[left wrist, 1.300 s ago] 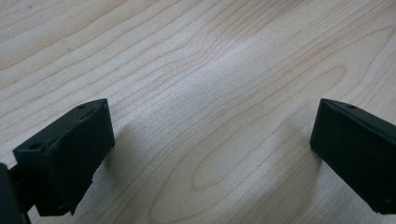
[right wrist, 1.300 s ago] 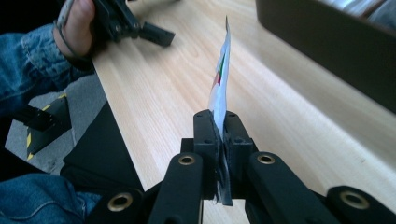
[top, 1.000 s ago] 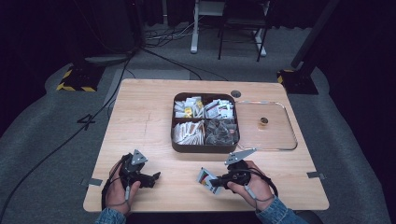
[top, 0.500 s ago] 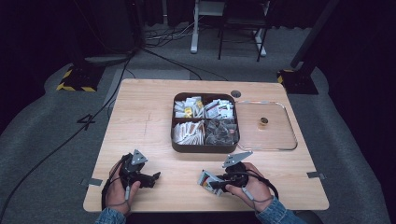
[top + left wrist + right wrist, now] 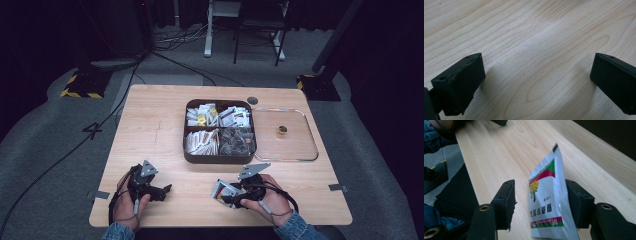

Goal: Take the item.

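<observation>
A white sachet [image 5: 546, 202] with a red and green band and a yellow flower print stands on edge on the wooden table [image 5: 506, 152]. It is between the jaws of my right gripper [image 5: 540, 185]. It leans on the right jaw, and a gap separates it from the left jaw, so the gripper is open. From above, the sachet [image 5: 223, 190] lies just left of the right gripper [image 5: 231, 195], near the front edge. My left gripper [image 5: 165, 190] rests at the front left, open [image 5: 536, 67] over bare wood.
A dark brown box [image 5: 220, 159] with four compartments of sachets sits mid-table. Its clear lid [image 5: 300, 150] lies flat to the right, with a small round brass-coloured piece [image 5: 282, 131] on it. A person's hands hold both grippers. The table's front edge is close.
The right gripper and the sachet have shifted slightly left and toward the front edge. The left gripper has stayed still.
</observation>
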The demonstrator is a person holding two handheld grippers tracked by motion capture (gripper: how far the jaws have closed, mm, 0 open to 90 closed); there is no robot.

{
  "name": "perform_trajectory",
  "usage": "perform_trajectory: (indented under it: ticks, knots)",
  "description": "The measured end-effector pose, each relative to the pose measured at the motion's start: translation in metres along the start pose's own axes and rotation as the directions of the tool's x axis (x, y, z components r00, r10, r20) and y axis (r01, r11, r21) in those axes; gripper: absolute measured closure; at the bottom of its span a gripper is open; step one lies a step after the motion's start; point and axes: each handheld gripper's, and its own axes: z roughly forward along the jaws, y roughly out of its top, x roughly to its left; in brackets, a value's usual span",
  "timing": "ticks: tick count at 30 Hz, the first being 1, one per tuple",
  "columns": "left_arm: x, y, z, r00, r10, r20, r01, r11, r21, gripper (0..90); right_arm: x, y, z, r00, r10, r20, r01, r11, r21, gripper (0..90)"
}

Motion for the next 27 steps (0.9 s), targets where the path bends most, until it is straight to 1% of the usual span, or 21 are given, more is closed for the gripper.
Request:
perform_trajectory:
  ticks: [2,3,4,5,8,10,11,13,16,18,22,23,24,26,27]
  knots:
    - [0.000,0.000,0.000,1.0000,0.000,0.000,0.000,1.0000,0.000,0.2,-0.002,0.000,-0.001,0.9997,-0.011,0.022,0.012,1.000,-0.016,40.7]
    - [0.000,0.000,0.000,1.0000,0.000,0.000,0.000,1.0000,0.000,0.2,-0.002,0.000,-0.001,0.9997,-0.011,0.022,0.012,1.000,-0.016,40.7]
    - [0.000,0.000,0.000,1.0000,0.000,0.000,0.000,1.0000,0.000,0.2,-0.004,0.001,-0.003,0.9994,-0.014,0.031,0.014,1.000,-0.028,39.9]
    - [0.000,0.000,0.000,1.0000,0.000,0.000,0.000,1.0000,0.000,0.2,-0.004,0.001,-0.003,0.9994,-0.014,0.031,0.014,1.000,-0.028,39.9]
    - [0.000,0.000,0.000,1.0000,0.000,0.001,0.000,1.0000,0.000,0.2,-0.006,0.002,-0.007,0.9989,-0.017,0.044,0.020,0.998,-0.055,40.1]
    - [0.000,0.000,0.000,1.0000,0.001,0.000,-0.001,1.0000,0.000,0.2,-0.006,0.003,-0.009,0.9988,-0.020,0.045,0.023,0.998,-0.061,40.2]
    - [0.000,0.000,0.000,1.0000,0.000,0.000,0.000,1.0000,0.000,0.2,-0.006,0.004,-0.012,0.9982,-0.023,0.055,0.027,0.997,-0.074,40.3]
    - [0.000,0.000,0.000,1.0000,0.000,0.000,0.000,1.0000,0.000,0.2,-0.006,0.005,-0.014,0.9981,-0.024,0.057,0.028,0.996,-0.080,40.4]
    - [0.000,0.000,0.000,1.0000,0.000,0.000,0.000,1.0000,0.000,0.2,-0.009,0.007,-0.021,0.9977,-0.018,0.065,0.024,0.995,-0.099,40.7]
    - [0.000,0.000,0.000,1.0000,0.000,0.000,0.000,1.0000,0.000,0.1,-0.010,0.007,-0.023,0.9977,-0.014,0.066,0.021,0.994,-0.104,40.9]
    - [0.000,0.000,0.000,1.0000,0.000,0.000,0.000,1.0000,0.000,0.2,-0.017,0.010,-0.038,0.9963,0.002,0.086,0.010,0.991,-0.137,40.9]
    - [0.000,0.000,0.000,1.0000,-0.001,0.000,0.001,1.0000,-0.001,0.2,-0.017,0.010,-0.038,0.9963,0.002,0.086,0.010,0.991,-0.137,40.9]
    - [0.000,0.000,0.000,1.0000,0.000,0.000,0.000,1.0000,0.000,0.2,-0.021,0.011,-0.047,0.9953,0.008,0.096,0.007,0.988,-0.154,40.8]
    - [0.000,0.000,0.000,1.0000,0.000,0.000,0.000,1.0000,0.000,0.2,-0.026,0.011,-0.054,0.9941,0.009,0.108,0.009,0.986,-0.164,40.7]
    - [0.000,0.000,0.000,1.0000,0.000,0.000,0.000,1.0000,0.000,0.2,-0.026,0.011,-0.054,0.9941,0.009,0.108,0.009,0.986,-0.164,40.7]
